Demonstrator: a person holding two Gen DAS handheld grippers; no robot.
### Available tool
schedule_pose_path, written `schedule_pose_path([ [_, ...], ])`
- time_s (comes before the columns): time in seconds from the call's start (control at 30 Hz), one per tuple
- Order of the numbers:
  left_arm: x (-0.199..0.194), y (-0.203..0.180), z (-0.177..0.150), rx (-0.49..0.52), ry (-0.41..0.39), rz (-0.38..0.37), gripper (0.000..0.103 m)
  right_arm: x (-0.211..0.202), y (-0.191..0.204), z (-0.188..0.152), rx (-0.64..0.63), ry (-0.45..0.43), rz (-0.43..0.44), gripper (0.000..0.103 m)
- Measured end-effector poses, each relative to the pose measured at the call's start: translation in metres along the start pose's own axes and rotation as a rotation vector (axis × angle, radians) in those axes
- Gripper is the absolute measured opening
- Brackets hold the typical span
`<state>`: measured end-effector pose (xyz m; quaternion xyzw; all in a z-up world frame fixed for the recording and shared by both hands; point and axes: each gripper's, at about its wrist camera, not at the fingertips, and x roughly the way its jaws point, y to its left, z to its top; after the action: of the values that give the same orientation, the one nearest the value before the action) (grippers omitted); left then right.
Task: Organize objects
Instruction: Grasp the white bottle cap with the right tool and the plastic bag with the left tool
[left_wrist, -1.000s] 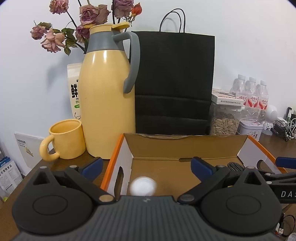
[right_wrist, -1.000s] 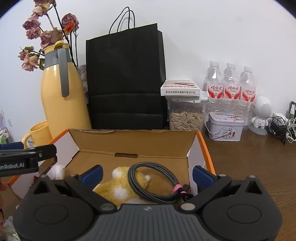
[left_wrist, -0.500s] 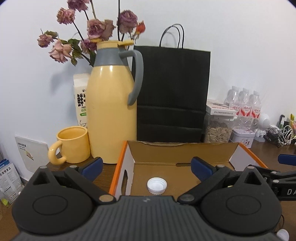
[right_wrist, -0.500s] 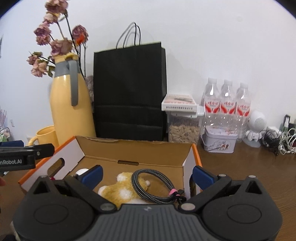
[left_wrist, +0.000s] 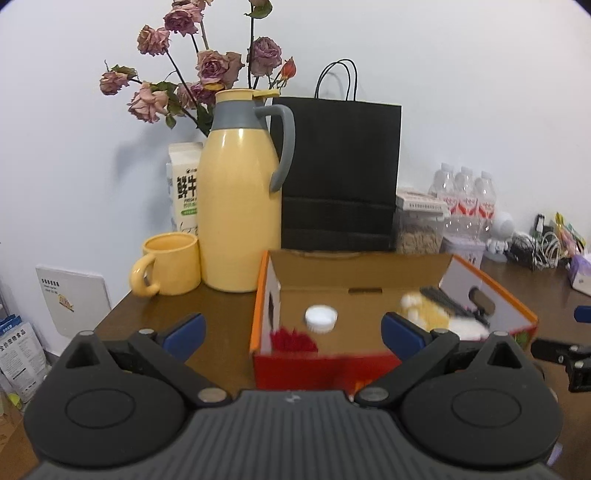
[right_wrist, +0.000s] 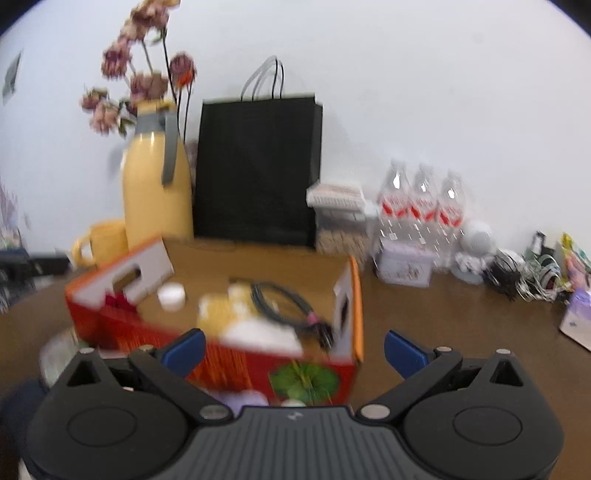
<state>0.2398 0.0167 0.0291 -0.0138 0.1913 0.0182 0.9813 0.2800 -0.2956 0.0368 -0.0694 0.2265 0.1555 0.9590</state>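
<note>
A glossy yellow jug (left_wrist: 240, 206) and matt black paper bag (left_wrist: 340, 173) stand on a dark wooden table (left_wrist: 221, 306).

Left black plastic two-finger gripper (left_wrist: 291, 328) — ribbed grey centre housing, two round black discs with embossed circles, silver pivot screws, angular black linkage arms, blue fingertip pads (left_wrist: 184, 329). Right black plastic two-finger gripper (right_wrist: 293, 347) matched it — same ribbed grey housing with small pale logo, silver screws, blue pads (right_wrist: 404, 353); view blurred.
</note>
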Motion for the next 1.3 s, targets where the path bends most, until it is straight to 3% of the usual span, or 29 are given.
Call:
schedule_pose_path([
  [0.13,-0.011,0.005,-0.019,0.015,0.038,-0.005,0.103,-0.002,-0.009,-0.029,-0.002,0.091,-0.016,0.101],
  [0.23,-0.017,0.009,-0.03,0.024,0.07,0.003,0.103,-0.004,-0.013,-0.046,0.003,0.14,-0.024,0.093],
  [0.63,-0.034,0.022,-0.053,-0.013,0.141,0.048,0.103,0.018,-0.014,-0.055,0.042,0.196,-0.002,0.066],
  [0.67,-0.034,0.022,-0.054,-0.015,0.143,0.049,0.103,0.019,-0.014,-0.055,0.049,0.195,0.007,0.059],
  [0.7,-0.036,0.022,-0.055,-0.016,0.145,0.05,0.103,0.019,-0.015,-0.055,0.051,0.193,0.014,0.043],
  [0.73,-0.036,0.022,-0.056,-0.017,0.148,0.052,0.103,0.019,-0.014,-0.056,0.048,0.192,0.012,0.038],
  [1.0,-0.035,0.021,-0.06,-0.025,0.164,0.067,0.103,0.011,-0.012,-0.058,0.049,0.147,0.012,0.039],
  [1.3,-0.02,0.014,-0.059,-0.028,0.179,0.048,0.103,-0.013,-0.004,-0.055,0.054,-0.002,-0.059,0.039],
])
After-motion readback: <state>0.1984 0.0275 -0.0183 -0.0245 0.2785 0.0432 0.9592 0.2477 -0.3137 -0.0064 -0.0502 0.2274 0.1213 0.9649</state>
